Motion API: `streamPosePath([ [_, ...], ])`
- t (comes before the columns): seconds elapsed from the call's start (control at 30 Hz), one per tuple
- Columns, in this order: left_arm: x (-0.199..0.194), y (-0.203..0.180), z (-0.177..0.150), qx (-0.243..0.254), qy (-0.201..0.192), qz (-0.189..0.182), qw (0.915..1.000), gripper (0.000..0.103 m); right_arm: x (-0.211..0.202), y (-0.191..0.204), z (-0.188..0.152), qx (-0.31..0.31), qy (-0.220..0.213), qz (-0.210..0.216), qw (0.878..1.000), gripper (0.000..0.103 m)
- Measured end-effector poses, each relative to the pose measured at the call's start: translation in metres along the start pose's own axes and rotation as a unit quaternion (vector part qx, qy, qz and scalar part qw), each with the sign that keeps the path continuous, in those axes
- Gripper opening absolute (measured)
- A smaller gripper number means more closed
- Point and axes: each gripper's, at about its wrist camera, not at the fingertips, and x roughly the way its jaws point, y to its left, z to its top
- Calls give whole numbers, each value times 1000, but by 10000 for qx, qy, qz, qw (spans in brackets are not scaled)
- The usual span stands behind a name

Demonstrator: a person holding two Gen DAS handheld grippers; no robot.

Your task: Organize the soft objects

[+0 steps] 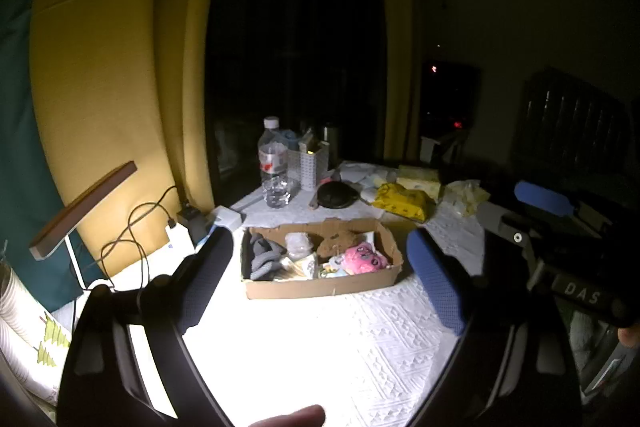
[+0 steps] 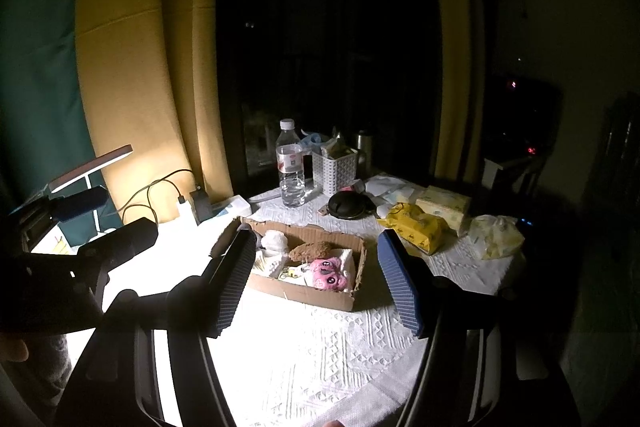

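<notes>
The box (image 1: 320, 287) lies on the desk (image 1: 320, 355) just ahead of both claws, its long axis running across their line of sight — in the right view it is skewed, left end farther off. Left claw (image 1: 320, 267) and right claw (image 2: 316, 279) both hang spread wide, holding nothing. Inside sit a pink toy (image 1: 364, 259), a brown toy (image 2: 312, 250) and grey cloth (image 1: 262, 255); beyond stand a bottle (image 1: 274, 163), a basket (image 2: 334, 167) and yellow packs (image 1: 404, 201).
</notes>
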Motion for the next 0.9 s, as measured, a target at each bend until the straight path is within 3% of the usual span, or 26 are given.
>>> streamPosePath([
  [0.9,-2,-2,0,19,-8,-26,10000,90,-1,1,-1,5,-6,-7,10000,67],
])
